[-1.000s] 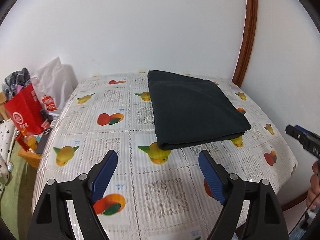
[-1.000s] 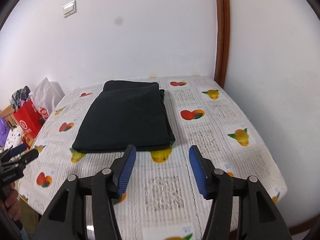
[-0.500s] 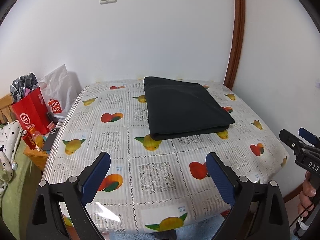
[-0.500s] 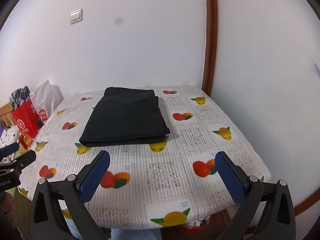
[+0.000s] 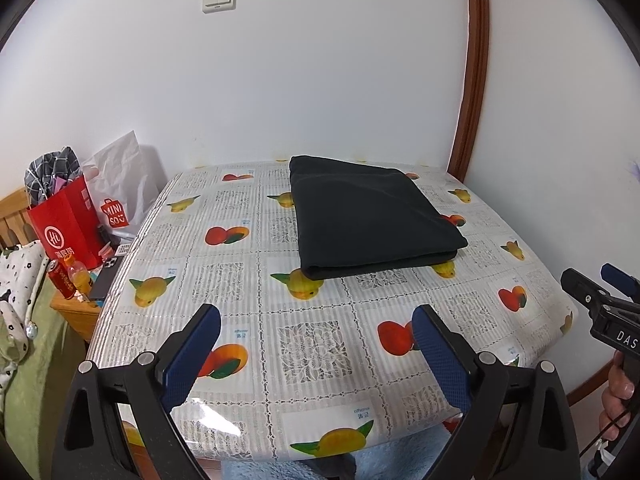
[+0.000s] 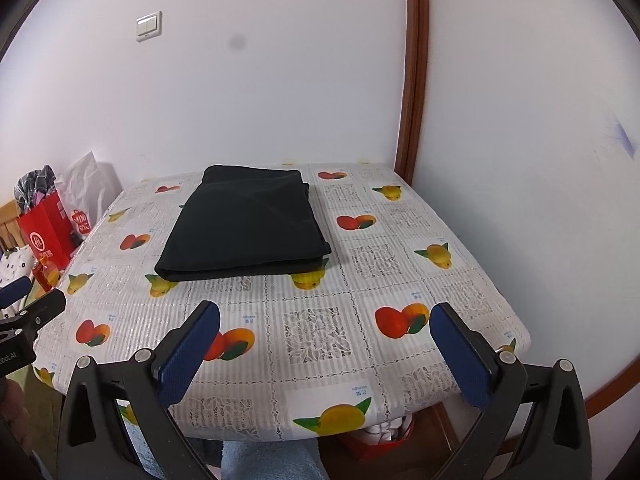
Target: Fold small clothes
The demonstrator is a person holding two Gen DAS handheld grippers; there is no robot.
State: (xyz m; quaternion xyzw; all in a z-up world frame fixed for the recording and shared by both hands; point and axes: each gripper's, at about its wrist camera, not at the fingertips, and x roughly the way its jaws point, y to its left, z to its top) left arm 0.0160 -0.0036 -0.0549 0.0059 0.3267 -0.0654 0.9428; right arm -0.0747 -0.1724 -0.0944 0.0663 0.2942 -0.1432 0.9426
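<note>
Both grippers pulled back, folded black garment (image 5: pixel 372 220) on table (image 5: pixel 320 344)

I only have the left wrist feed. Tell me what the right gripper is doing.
Observer: The right gripper is wide open and empty, over the table's near edge, short of the folded black garment.
Operator: Describe the garment's right side.
Observer: The stacked layer edges show there, slightly offset near the back corner.
Operator: Check under the table.
Observer: Something red sits below the near right corner; I cannot tell what.
</note>
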